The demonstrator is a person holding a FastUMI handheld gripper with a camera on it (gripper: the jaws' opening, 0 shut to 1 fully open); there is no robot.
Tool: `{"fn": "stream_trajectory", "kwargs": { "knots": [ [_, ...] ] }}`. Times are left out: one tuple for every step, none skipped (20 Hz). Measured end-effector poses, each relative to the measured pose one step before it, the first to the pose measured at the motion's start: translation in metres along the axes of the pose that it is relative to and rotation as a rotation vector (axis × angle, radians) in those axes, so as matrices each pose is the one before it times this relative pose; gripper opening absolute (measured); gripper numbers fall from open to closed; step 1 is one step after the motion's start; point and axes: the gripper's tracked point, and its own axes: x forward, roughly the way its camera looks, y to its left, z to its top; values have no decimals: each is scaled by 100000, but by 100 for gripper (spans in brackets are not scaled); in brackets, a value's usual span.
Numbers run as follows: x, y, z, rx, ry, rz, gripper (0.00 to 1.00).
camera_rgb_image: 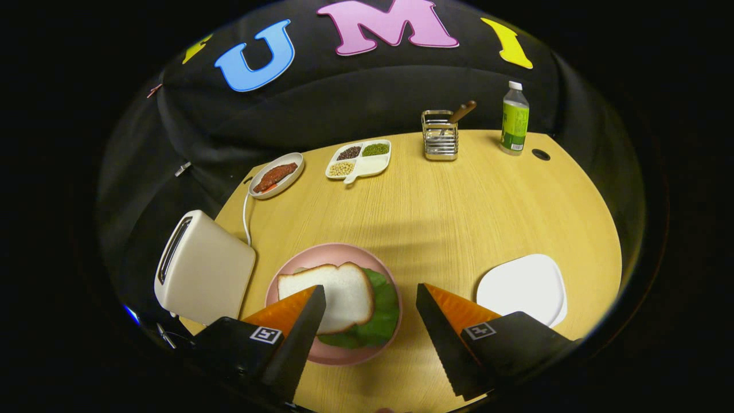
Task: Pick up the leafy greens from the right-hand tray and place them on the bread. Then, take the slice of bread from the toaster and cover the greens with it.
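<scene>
I see gripper (371, 298) fingers wide, empty; bread (335, 292) sits on greens (381, 310), probably off-centre, so a bump could slide it off the plate (338, 252)

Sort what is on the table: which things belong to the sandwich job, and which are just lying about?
Job:
- gripper, fingers open, holding nothing
- bread slice lying on the greens
- pink plate under them
- toaster
- white tray, bare

Lying about:
- oval dish of meat
- divided dish of beans
- wire holder
- bottle
</scene>
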Motion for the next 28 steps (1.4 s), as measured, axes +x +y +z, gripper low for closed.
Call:
{"fn": "stream_trajectory", "kwargs": {
  "knots": [
    [-1057,-360,803,-1177,-3190,-489,99],
    [-1032,-250,1047,-1084,-3357,-426,99],
    [-922,-257,1032,-1081,-3275,-18,99],
    [-1102,-282,1224,-1204,-3189,-138,99],
    [-1100,-303,1092,-1356,-2681,-161,99],
    [-1089,-413,1127,-1915,-2314,-617,98],
    [-1409,-979,1383,-2110,-3006,-2557,98],
    [-1069,-867,1386,-1082,-3536,-2127,99],
    [-1244,-820,1567,-189,-4575,-2040,99],
    [-1248,-613,1613,795,-4102,-1168,98],
    [-1198,-585,1542,911,-3338,-843,98],
    [-1145,-711,1373,826,-3315,-1168,98],
    [-1402,-701,1786,480,-4956,-849,98],
    [-922,148,1824,1086,-5171,2396,99],
    [-1317,495,1424,812,-4358,1754,98],
    [-1159,-149,1309,-970,-3457,-837,97],
    [-1216,-463,594,-2652,-2599,-1291,97],
    [-1026,-428,537,-3679,-1922,-1589,97],
    [-1109,-238,744,-3399,-2503,-1406,97],
    [-1111,143,499,-2622,-1902,-301,97],
    [-1177,291,44,-1421,-681,-39,97],
    [-1088,25,-77,-522,-121,-852,97],
    [-1142,-43,-232,335,326,-472,98],
    [-1277,-244,48,805,67,-1037,99],
    [-334,-308,-25,731,-580,-1084,99],
    [-414,-233,109,612,-833,-977,99],
    [-306,-392,-36,638,-765,-1301,98],
    [-87,-279,-26,470,-422,-677,98]
  ]
}}
